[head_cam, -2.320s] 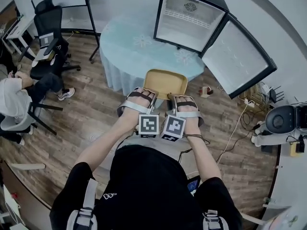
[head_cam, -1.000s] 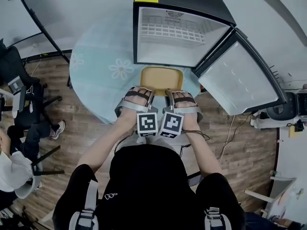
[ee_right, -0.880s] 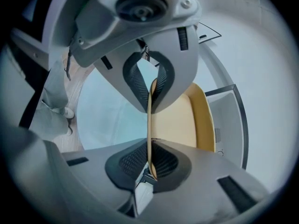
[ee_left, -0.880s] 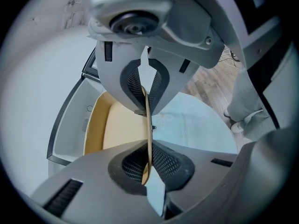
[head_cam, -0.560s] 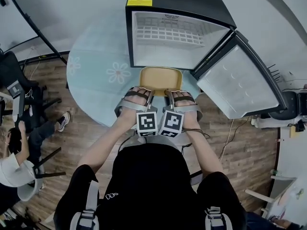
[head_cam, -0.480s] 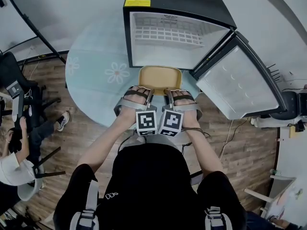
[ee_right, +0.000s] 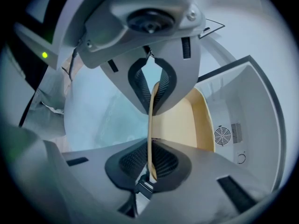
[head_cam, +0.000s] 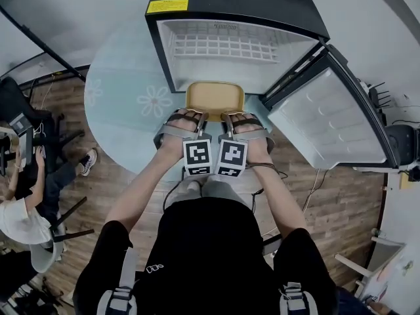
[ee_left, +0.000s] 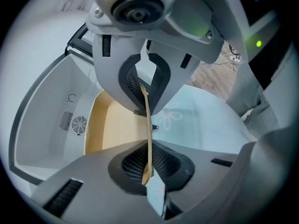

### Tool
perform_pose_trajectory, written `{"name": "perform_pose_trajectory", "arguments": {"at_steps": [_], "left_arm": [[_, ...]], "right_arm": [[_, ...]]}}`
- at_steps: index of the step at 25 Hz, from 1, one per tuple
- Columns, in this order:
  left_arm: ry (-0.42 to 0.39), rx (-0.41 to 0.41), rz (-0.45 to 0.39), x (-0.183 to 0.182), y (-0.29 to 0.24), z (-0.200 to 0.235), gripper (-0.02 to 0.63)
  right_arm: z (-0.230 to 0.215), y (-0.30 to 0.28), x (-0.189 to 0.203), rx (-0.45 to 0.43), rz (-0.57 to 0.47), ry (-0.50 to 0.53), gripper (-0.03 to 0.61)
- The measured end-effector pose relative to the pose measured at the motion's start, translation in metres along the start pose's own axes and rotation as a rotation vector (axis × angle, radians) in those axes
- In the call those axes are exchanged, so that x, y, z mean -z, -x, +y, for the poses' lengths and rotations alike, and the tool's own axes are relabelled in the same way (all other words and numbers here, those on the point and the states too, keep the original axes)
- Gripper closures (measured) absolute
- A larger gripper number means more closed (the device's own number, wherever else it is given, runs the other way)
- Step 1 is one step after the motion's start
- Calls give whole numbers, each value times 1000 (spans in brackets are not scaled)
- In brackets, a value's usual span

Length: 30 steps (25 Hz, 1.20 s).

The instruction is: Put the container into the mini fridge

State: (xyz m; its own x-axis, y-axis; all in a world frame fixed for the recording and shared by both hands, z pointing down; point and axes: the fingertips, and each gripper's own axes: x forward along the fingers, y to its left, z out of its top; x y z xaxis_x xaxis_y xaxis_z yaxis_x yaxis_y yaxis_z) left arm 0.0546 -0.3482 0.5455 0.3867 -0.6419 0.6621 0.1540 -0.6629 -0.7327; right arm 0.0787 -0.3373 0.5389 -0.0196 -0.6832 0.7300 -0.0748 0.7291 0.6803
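A shallow tan container point(head_cam: 214, 98) hangs in the air right at the mouth of the open black mini fridge point(head_cam: 233, 41), which stands on a round table. My left gripper point(head_cam: 198, 118) is shut on the container's near left rim point(ee_left: 146, 125). My right gripper point(head_cam: 229, 118) is shut on its near right rim point(ee_right: 150, 125). Both gripper views look past the thin tan rim into the container point(ee_left: 112, 125) and the white fridge interior point(ee_right: 243, 120) with its round vent. A white wire shelf point(head_cam: 216, 46) sits inside the fridge.
The fridge door point(head_cam: 328, 120) swings open to the right. The round table point(head_cam: 125, 97) has a pale blue flowered cloth. At the left a seated person point(head_cam: 23, 209) and an office chair point(head_cam: 26, 120) stand on the wooden floor. Cables point(head_cam: 321, 182) lie at the right.
The fridge has come closer and larger in the head view. The container, still held by both grippers, has moved forward up to the fridge opening.
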Motion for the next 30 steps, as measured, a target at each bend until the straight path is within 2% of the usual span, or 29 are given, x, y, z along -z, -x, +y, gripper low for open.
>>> {"name": "perform_pose_trajectory", "arguments": {"at_steps": [5, 11, 18, 22, 26, 30], "left_arm": [[27, 80, -24, 11, -20, -10, 592], [-7, 115, 4, 15, -53, -4, 592], [75, 197, -1, 21, -86, -1, 592], [85, 227, -1, 25, -105, 1, 592], [133, 264, -35, 28, -121, 4, 594], [105, 270, -20, 30, -133, 12, 592]], "right_arm": [[4, -21, -4, -72, -30, 15, 565], [-2, -53, 6, -115, -40, -10, 565], [-10, -84, 14, -162, -61, -15, 565], [-16, -103, 19, -194, -74, 26, 565], [-23, -118, 22, -215, -88, 37, 565], [-29, -131, 25, -236, -101, 21, 563]]}}
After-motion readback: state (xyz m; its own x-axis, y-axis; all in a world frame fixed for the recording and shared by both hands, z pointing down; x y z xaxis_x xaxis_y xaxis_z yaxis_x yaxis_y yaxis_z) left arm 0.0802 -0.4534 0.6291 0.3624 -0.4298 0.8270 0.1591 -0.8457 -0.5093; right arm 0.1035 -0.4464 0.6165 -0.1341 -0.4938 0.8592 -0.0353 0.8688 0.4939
